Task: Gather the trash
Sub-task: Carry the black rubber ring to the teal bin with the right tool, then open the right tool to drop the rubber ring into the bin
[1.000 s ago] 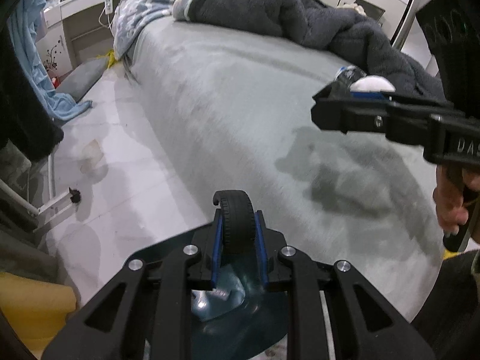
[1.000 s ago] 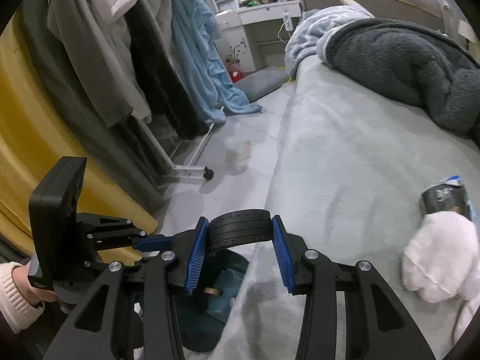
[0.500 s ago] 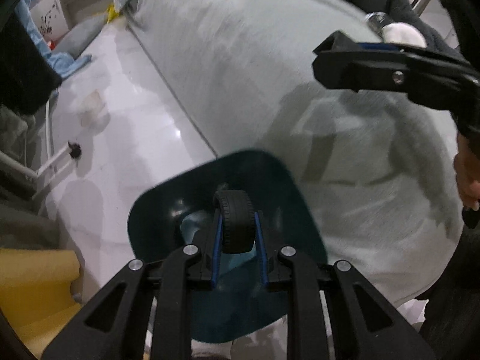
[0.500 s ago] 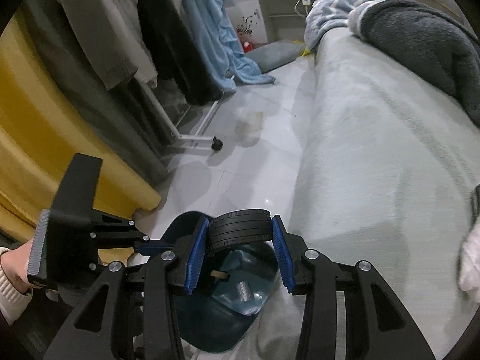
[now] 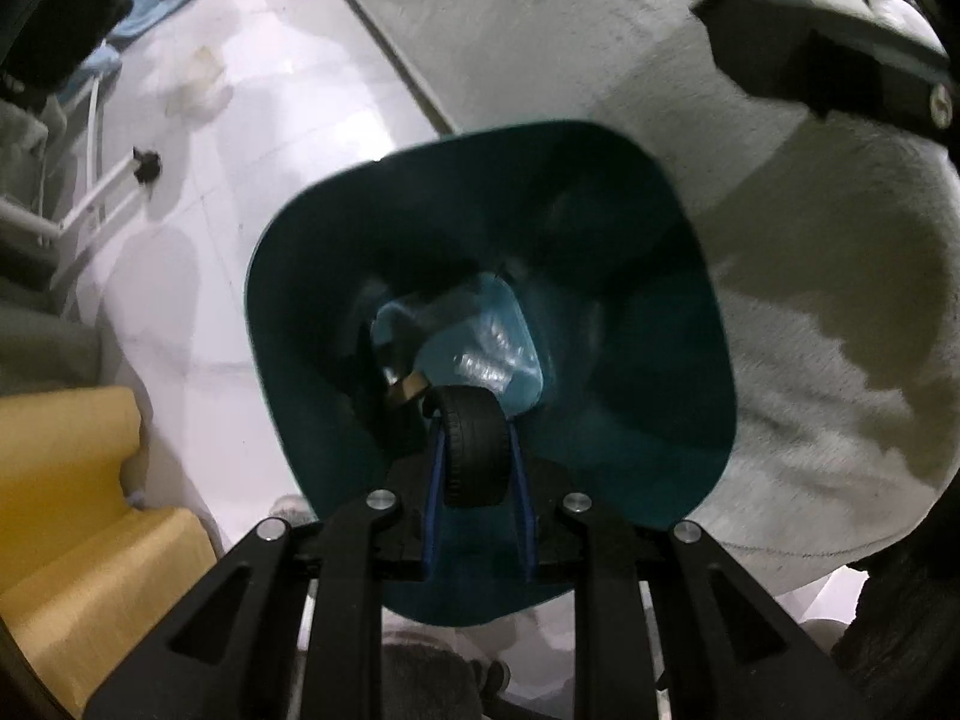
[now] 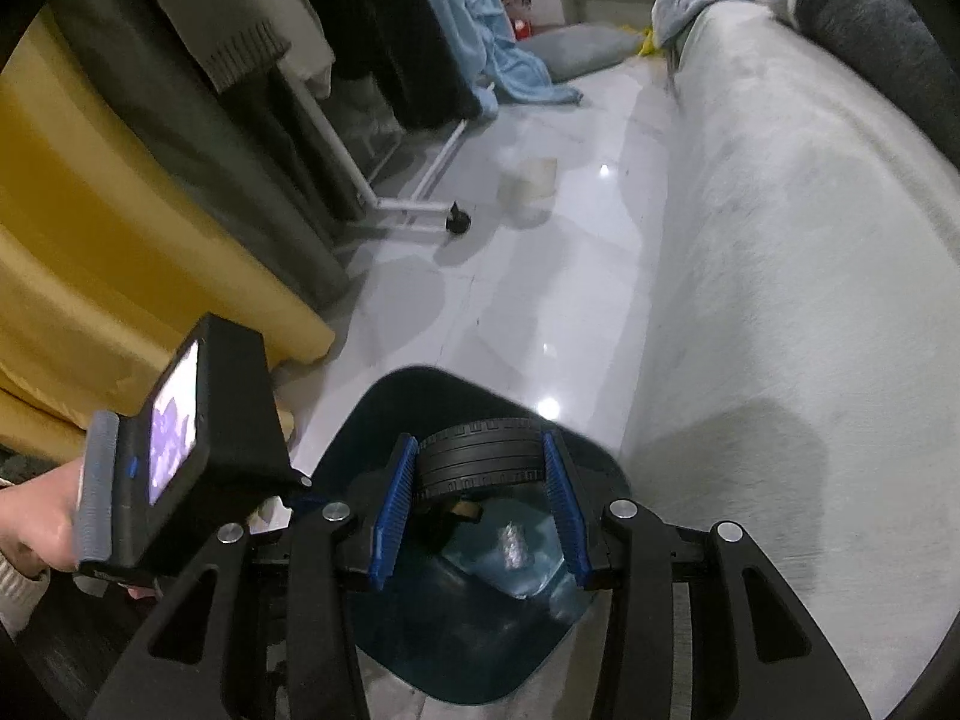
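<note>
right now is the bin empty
No, the teal bin already holds a clear plastic bottle at its bottom.

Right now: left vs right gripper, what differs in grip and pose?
The left gripper pinches its black wheel across the width, blue pads close; the right gripper clamps its wheel across the broader span, pads wider apart. The left looks straight down into the teal bin; the right looks over the bin's rim toward the floor. Both are shut on wheels above the bin.
</note>
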A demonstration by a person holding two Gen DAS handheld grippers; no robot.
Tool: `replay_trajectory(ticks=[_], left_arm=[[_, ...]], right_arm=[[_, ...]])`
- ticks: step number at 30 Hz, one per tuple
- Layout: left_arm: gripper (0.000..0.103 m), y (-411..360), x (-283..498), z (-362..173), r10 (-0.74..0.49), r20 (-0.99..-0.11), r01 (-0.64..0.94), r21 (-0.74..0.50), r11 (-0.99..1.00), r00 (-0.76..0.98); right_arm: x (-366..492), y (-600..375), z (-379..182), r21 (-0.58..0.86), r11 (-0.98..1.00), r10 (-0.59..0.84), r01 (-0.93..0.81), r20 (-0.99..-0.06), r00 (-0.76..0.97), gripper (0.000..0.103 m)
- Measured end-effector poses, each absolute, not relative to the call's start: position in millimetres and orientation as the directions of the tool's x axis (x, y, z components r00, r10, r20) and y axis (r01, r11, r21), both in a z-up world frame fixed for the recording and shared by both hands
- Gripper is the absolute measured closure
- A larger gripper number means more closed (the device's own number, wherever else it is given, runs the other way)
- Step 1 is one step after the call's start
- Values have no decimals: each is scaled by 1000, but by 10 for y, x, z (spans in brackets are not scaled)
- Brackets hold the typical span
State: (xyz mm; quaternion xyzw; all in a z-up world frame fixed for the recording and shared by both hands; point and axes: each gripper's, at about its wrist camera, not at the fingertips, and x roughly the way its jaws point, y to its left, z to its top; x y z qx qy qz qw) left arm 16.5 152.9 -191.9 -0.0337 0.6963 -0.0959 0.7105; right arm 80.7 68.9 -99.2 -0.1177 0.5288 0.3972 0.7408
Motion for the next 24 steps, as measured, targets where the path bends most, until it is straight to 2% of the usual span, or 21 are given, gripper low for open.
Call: replay_trajectory(ticks=[4,6,7,8,10,17,20,24], left_arm=[[81,1640,135,-1970,-178,-984,61,-178,982,-4],[76,1682,121,-1982,-183,-983,55,-183,982,-9],[69,1690,119,-1979,-184,-983,54,-184,981,-9],[57,1706,113,-1972,-185,-983,52,-185,981,-6],[46,1735,103,-1954,-193,-981,43,-193,980,2],[41,1930,69,-1816,-208,-976,6,-208,978,60],[35,1986,67,-1709,-203,-973,-1,-204,979,108],[35,2099,76,-1576,-197,-964,-34,-206,978,178]], right_arm=[[765,799,-1155,257,651,439,-714,-895,77,60],[735,865,-1234,255,647,423,-719,-904,59,60],[721,899,-1275,254,645,415,-721,-909,51,60],[715,922,-1298,255,644,411,-721,-911,45,60],[707,955,-1348,256,645,403,-720,-915,35,60],[734,1020,-1480,241,658,365,-713,-931,22,60],[730,1067,-1555,240,662,349,-710,-937,9,60],[704,1112,-1669,242,664,328,-707,-945,-15,59]])
